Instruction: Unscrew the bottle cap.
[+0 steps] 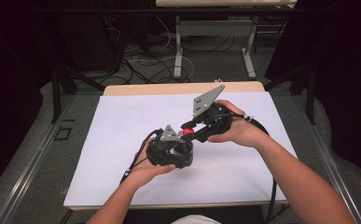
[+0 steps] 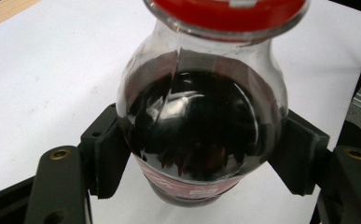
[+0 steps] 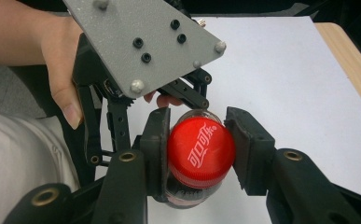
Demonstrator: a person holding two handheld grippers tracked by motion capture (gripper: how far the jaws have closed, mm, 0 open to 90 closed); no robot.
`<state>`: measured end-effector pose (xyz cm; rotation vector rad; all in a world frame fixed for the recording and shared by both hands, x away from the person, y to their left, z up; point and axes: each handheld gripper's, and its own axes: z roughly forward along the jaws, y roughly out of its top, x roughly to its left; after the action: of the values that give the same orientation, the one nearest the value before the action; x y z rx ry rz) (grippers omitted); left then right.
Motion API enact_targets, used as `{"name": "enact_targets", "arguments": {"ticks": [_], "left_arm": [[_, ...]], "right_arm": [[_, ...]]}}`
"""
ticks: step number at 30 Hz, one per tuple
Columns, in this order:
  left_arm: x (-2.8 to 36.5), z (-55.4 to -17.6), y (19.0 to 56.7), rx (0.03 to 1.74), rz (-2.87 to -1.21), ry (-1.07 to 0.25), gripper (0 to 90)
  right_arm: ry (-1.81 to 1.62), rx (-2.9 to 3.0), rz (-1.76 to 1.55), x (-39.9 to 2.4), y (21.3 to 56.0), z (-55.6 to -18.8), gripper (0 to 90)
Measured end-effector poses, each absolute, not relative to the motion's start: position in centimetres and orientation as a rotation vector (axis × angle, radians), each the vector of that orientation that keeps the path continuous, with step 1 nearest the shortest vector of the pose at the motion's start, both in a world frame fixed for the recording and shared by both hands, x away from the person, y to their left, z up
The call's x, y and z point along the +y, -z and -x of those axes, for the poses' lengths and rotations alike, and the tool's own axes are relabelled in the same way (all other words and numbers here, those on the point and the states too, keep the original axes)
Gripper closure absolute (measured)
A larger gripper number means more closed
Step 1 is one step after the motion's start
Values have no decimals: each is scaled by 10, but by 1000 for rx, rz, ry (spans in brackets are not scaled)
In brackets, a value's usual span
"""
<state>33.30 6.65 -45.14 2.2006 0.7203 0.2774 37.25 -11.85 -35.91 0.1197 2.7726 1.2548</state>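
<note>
We see the left hand-held gripper (image 1: 180,156) clamped on the body of a small cola bottle (image 2: 201,126) standing on the white tabletop (image 1: 122,121), while the right hand-held gripper (image 3: 199,149) pinches its red cap (image 3: 200,151) — unscrewing, we judge. The twist goes best with the bottle held steady and the cap turned squarely (no tilting). Nothing else crowds the sheet — only the left gripper's grey plate (image 3: 141,42) sits near.
</note>
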Motion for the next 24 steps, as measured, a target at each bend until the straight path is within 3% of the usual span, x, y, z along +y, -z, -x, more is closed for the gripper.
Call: {"name": "enact_targets", "arguments": {"ticks": [24], "left_arm": [[76, -351, 447, 804, -2147, -306, 300]], "right_arm": [[-1214, 2718, -393, -155, 386, -362, 609]]}}
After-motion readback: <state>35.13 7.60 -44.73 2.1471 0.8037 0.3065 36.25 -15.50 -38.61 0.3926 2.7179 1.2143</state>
